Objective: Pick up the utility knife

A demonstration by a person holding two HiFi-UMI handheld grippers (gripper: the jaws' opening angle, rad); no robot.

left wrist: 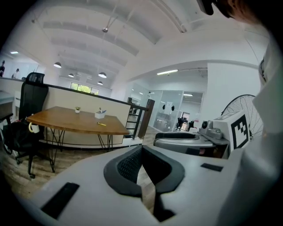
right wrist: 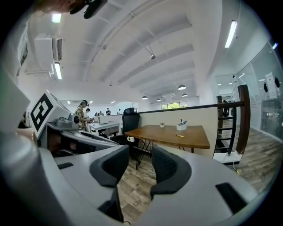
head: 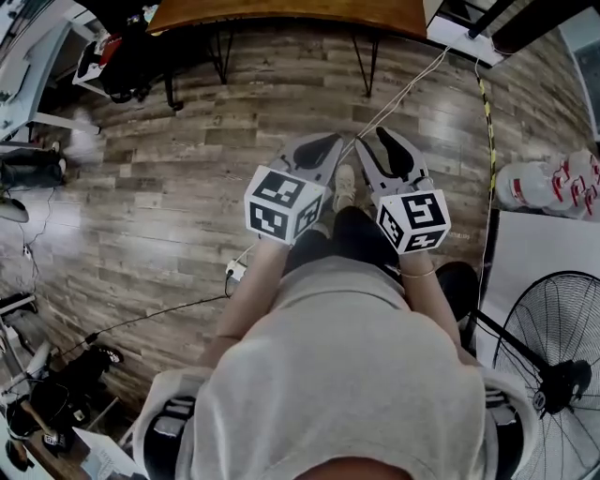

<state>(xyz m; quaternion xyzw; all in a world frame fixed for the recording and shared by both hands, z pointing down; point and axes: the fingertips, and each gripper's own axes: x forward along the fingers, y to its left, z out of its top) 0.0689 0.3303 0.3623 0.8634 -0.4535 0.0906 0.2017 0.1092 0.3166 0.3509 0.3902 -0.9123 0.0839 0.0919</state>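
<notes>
A small yellow object [left wrist: 101,124] [right wrist: 180,135], seemingly the utility knife, lies on a wooden table [left wrist: 66,121] [right wrist: 194,139] well ahead of both grippers. Only the table's near edge [head: 291,14] shows in the head view. My left gripper [head: 323,148] [left wrist: 141,150] is held over the wood floor with its dark pads meeting at the tips and nothing between them. Beside it, my right gripper [head: 392,150] [right wrist: 140,161] has its jaws wide apart and empty. Both point forward toward the table.
A white holder [left wrist: 100,114] [right wrist: 181,126] and a tiny plant [left wrist: 77,109] stand on the table. A black office chair [left wrist: 31,101] [right wrist: 130,121] is beside it. Cables [head: 403,89] cross the floor. A standing fan [head: 553,366] is at the right, and a person [right wrist: 82,114] works at a far desk.
</notes>
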